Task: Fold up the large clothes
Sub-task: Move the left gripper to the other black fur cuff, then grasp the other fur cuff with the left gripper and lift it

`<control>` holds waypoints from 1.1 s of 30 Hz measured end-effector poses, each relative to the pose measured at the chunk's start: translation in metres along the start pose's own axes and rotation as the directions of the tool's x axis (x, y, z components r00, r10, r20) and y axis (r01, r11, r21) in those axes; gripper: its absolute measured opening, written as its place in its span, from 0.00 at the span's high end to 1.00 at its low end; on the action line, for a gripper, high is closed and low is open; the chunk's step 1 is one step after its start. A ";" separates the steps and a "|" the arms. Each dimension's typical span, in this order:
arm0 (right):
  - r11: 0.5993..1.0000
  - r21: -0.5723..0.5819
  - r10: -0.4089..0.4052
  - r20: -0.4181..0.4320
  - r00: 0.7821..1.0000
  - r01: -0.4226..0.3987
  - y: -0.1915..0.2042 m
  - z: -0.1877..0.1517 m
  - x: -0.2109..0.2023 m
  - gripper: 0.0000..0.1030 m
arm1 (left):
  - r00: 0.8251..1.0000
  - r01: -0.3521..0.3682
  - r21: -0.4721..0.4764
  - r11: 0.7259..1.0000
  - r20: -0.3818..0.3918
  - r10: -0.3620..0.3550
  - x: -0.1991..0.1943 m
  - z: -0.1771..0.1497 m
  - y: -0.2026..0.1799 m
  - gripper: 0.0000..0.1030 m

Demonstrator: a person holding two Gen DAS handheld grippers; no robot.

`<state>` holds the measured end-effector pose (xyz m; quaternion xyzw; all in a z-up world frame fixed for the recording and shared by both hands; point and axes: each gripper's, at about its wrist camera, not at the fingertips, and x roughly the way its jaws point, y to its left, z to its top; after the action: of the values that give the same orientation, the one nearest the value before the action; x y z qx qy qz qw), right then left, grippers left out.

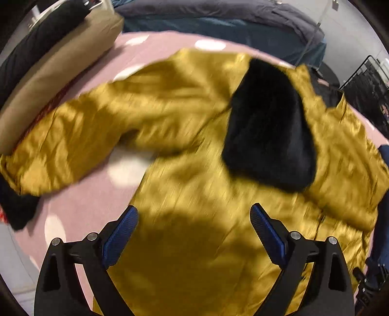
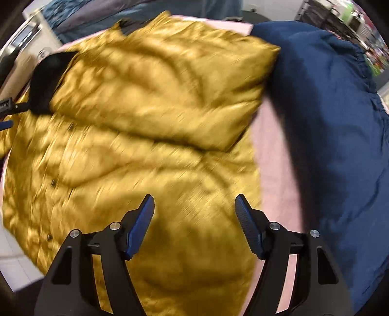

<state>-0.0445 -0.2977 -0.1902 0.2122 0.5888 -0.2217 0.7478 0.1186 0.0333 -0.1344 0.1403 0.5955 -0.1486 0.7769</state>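
A shiny mustard-yellow padded jacket (image 1: 194, 194) lies spread on a pink cloth with white dots (image 1: 97, 201). Its black furry collar (image 1: 267, 136) sits at the upper right in the left wrist view. One sleeve (image 1: 73, 145) stretches out to the left. In the right wrist view the jacket (image 2: 121, 158) has its other sleeve (image 2: 170, 97) folded across the body, with the collar (image 2: 48, 77) at the upper left. My left gripper (image 1: 194, 218) hangs open above the jacket's body with nothing between its blue pads. My right gripper (image 2: 194, 209) is open too, over the jacket's right edge.
A dark blue garment (image 2: 328, 121) lies bunched just right of the jacket. A tan cushion (image 1: 56, 80) with a black item on it borders the left side. Grey and teal bedding (image 1: 218, 21) lies beyond the pink cloth. A black cloth (image 1: 17, 209) sits at the left edge.
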 end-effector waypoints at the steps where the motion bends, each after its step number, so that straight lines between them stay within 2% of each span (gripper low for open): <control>1: 1.000 -0.012 0.008 -0.007 1.000 -0.008 0.007 -0.005 0.000 0.33 | 1.000 -0.008 -0.013 1.000 -0.016 0.008 0.001 -0.013 0.007 0.12; 6: 0.995 -0.093 0.022 -0.017 1.000 -0.023 0.043 -0.022 0.005 0.33 | 0.998 -0.017 -0.124 0.992 -0.066 0.009 0.005 -0.057 0.041 0.13; 10: 0.989 -0.150 0.004 -0.049 0.999 -0.012 0.065 -0.031 0.011 0.26 | 0.998 -0.009 -0.207 0.978 -0.056 -0.003 -0.001 -0.076 0.070 0.14; 15: 0.987 -0.161 -0.017 -0.104 0.994 0.000 0.089 -0.049 0.029 0.26 | 0.999 -0.034 -0.285 0.958 -0.027 0.027 -0.012 -0.090 0.124 0.14; 20: 0.992 -0.122 -0.029 -0.117 0.993 0.014 0.095 -0.075 0.034 0.18 | 0.997 -0.065 -0.420 0.905 0.002 0.073 -0.022 -0.096 0.208 0.13; 23: 0.996 -0.092 -0.032 -0.116 0.993 0.022 0.093 -0.088 0.036 0.13 | 0.991 -0.110 -0.482 0.869 0.011 0.132 -0.029 -0.101 0.260 0.13; 28: 0.998 -0.053 -0.047 -0.115 0.992 0.041 0.085 -0.105 0.034 0.10 | 0.977 -0.099 -0.562 0.821 0.103 0.188 -0.051 -0.097 0.329 0.13; 31: 0.997 -0.036 -0.067 -0.112 0.991 0.063 0.085 -0.107 0.037 0.08 | 0.976 -0.065 -0.554 0.830 0.139 0.169 -0.051 -0.086 0.347 0.14; 33: 0.997 -0.021 -0.083 -0.114 0.990 0.081 0.088 -0.110 0.040 0.06 | 0.978 -0.067 -0.521 0.851 0.135 0.160 -0.044 -0.076 0.350 0.15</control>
<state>-0.0715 -0.1659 -0.2477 0.1940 0.6407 -0.2347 0.7049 0.1804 0.3867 -0.0969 -0.0502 0.5345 0.0502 0.8422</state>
